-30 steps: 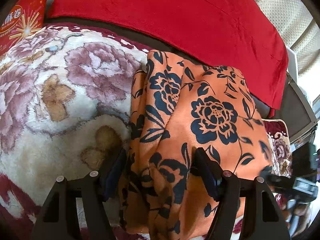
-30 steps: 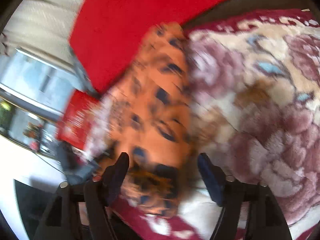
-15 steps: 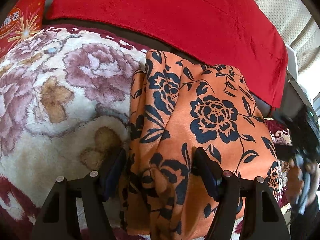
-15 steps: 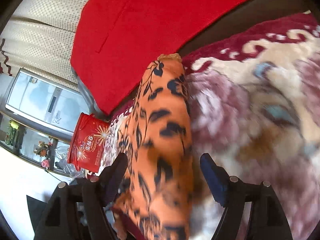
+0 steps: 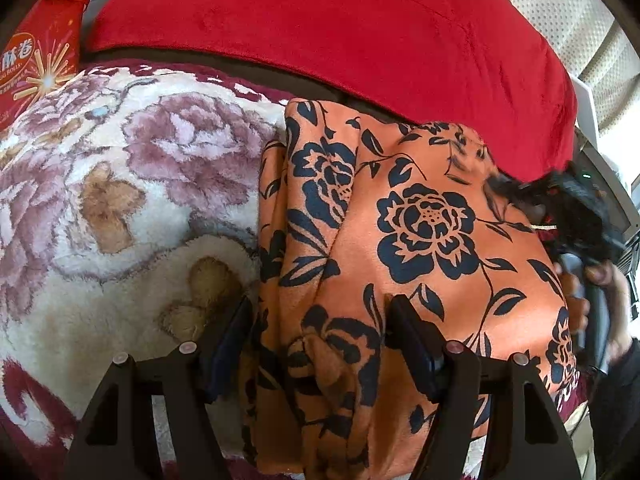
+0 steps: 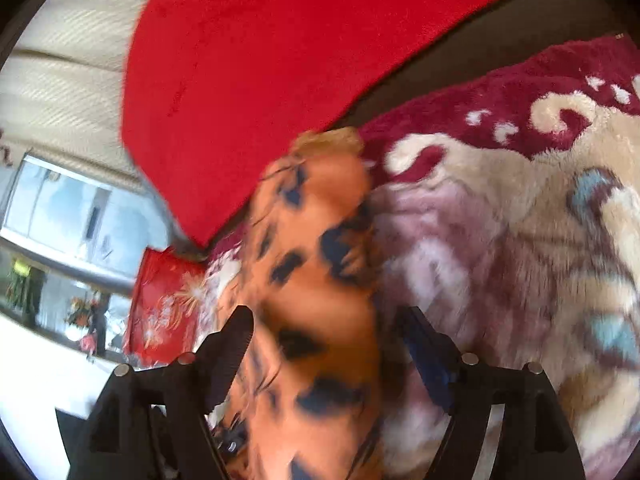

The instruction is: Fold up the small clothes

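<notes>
An orange cloth with black flowers (image 5: 424, 240) lies partly folded on a plush floral blanket (image 5: 120, 200). My left gripper (image 5: 320, 336) stands open at the cloth's near end, its fingers either side of the bunched left fold. At the cloth's right edge a hand (image 5: 608, 280) holds the other gripper, blurred by motion. In the right wrist view the orange cloth (image 6: 320, 292) runs as a blurred strip between the fingers of my right gripper (image 6: 328, 340). Those jaws are closing, and the pads do not visibly press the cloth.
A big red cushion (image 5: 340, 28) lies behind the cloth, with a cream curtain (image 5: 560, 12) beyond it. A red snack tin (image 5: 36, 60) stands at the blanket's far left, and it shows as a red snack tin (image 6: 164, 304) under a window (image 6: 72, 216).
The right gripper and its hand came into the left wrist view and moved along the cloth's right edge. The left gripper stayed put.
</notes>
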`<state>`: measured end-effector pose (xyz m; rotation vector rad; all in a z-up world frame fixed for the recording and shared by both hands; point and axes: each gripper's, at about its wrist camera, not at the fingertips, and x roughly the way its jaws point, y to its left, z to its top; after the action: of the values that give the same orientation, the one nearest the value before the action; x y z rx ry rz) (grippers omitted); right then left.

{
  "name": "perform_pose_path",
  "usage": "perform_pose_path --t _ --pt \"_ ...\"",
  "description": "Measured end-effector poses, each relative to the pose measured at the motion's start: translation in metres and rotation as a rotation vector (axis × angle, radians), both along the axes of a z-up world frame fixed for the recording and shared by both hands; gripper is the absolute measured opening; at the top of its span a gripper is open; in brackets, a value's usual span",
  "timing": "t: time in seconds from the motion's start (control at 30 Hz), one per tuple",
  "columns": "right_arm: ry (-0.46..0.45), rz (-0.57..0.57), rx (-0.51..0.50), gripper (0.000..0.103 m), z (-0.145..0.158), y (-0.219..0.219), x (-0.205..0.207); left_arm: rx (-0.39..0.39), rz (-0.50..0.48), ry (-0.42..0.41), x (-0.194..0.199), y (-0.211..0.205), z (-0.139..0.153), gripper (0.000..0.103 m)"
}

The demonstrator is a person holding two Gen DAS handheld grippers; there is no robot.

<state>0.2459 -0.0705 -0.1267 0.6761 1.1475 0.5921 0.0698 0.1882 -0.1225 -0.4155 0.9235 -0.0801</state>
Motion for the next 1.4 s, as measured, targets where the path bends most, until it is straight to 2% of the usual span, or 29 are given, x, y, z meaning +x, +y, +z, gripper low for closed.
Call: perform_pose_path --t 0.07,0.13,0.23,0.3,0.37,0.47,0.53,0.57,0.67,0.77,0.8,0.93,1.03,1.07,1.1,1.13,1.2,1.23,1.33,1.4 --pt "0.023 0.007 -0.043 0.064 -0.01 0.001 0.006 -0.002 -0.003 -0.002 0.0 0.0 0.001 0.072" --pt "0.023 0.007 -0.041 0.061 -0.007 -0.002 0.004 0.001 -0.003 -0.002 0.001 -0.001 0.002 0.072" --pt "0.012 -0.012 -0.005 0.062 0.002 -0.015 -0.011 0.006 -0.003 -0.004 0.001 -0.001 0.003 0.072" --pt "0.012 -0.016 0.022 0.069 0.006 -0.028 -0.032 0.008 -0.003 -0.005 0.0 -0.002 0.003 0.072" --pt "-0.009 0.006 0.007 0.07 0.013 -0.032 -0.06 0.005 0.0 -0.004 -0.002 -0.002 0.003 0.072" --pt "-0.037 0.053 0.037 0.07 0.02 -0.033 -0.1 0.008 0.001 -0.004 -0.004 -0.003 0.003 0.072" --pt "-0.013 0.1 -0.048 0.069 0.008 -0.024 -0.117 0.005 -0.002 -0.001 -0.004 -0.004 0.003 0.072" --pt "-0.002 0.118 -0.071 0.063 0.002 -0.02 -0.12 0.002 -0.004 -0.005 -0.004 -0.003 0.004 0.072" --pt "0.014 0.082 -0.04 0.062 -0.003 -0.026 -0.126 -0.035 0.022 -0.078 -0.012 0.006 0.015 0.072" --pt "-0.009 0.095 -0.031 0.066 0.006 -0.032 -0.132 -0.143 0.049 -0.16 -0.023 0.023 0.025 0.074" --pt "0.002 0.105 -0.027 0.072 0.005 -0.03 -0.133 -0.17 0.053 -0.159 -0.023 0.026 0.024 0.075" --pt "0.0 0.091 -0.016 0.073 0.001 -0.027 -0.134 -0.338 0.028 -0.088 -0.014 0.035 0.005 0.076" --pt "0.007 0.083 0.008 0.074 0.0 -0.036 -0.133 -0.383 0.036 0.002 -0.004 0.036 -0.013 0.074" --pt "0.008 0.083 0.009 0.074 0.001 -0.039 -0.133 -0.406 0.041 0.007 -0.005 0.038 -0.015 0.071" --pt "0.003 0.087 0.007 0.074 0.003 -0.04 -0.133 -0.412 0.048 0.008 -0.005 0.04 -0.015 0.068" --pt "-0.003 0.091 0.002 0.074 0.005 -0.043 -0.133 -0.409 0.052 0.019 -0.005 0.041 -0.014 0.058" --pt "-0.009 0.093 -0.003 0.074 0.006 -0.04 -0.132 -0.394 0.077 0.039 -0.008 0.043 -0.012 0.055" --pt "-0.01 0.09 0.0 0.074 0.007 -0.041 -0.13 -0.389 0.09 0.028 -0.011 0.045 -0.008 0.058" --pt "-0.018 0.088 0.001 0.074 0.01 -0.041 -0.125 -0.345 0.12 -0.009 -0.011 0.047 0.003 0.076" --pt "-0.016 0.092 0.004 0.074 0.007 -0.04 -0.124 -0.346 0.082 0.021 0.0 0.042 -0.003 0.077"
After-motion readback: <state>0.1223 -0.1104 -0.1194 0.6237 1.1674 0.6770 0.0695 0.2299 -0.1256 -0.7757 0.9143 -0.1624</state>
